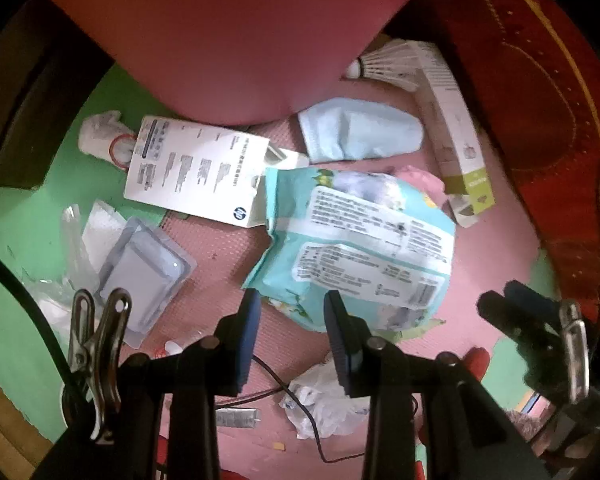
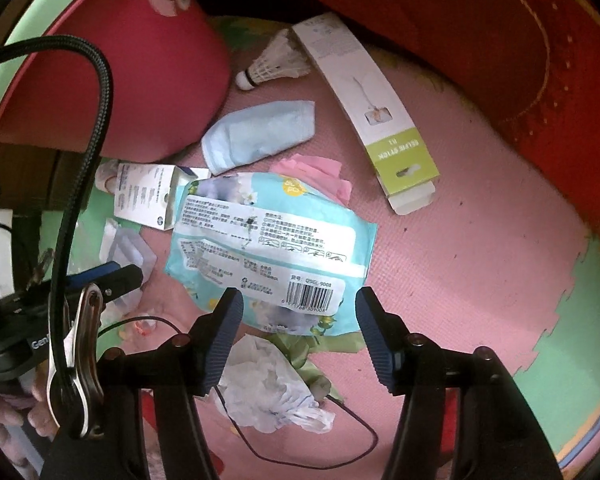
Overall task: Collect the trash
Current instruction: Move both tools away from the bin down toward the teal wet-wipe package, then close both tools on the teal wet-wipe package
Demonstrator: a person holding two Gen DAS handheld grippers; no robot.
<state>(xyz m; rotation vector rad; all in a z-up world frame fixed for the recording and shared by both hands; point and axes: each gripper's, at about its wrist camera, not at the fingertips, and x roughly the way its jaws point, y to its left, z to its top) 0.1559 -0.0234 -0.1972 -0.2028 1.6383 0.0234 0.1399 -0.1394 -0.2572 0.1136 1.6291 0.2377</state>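
Right gripper [image 2: 300, 336] wide, empty; left gripper [image 1: 290, 340] half-open, empty. Straddle wipes packet [image 2: 268, 240] edge, you pinch firmly, avoid cable [image 2: 340, 432].

A floor of pink foam mat [image 2: 480, 248] joins a green mat [image 2: 572, 344] along a jigsaw seam. A dark red carpet with gold stitching [image 2: 480, 40] borders it. The light is dim and warm.

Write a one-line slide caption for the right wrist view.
Open right gripper above a teal wet-wipe packet among floor litter on a pink foam mat.
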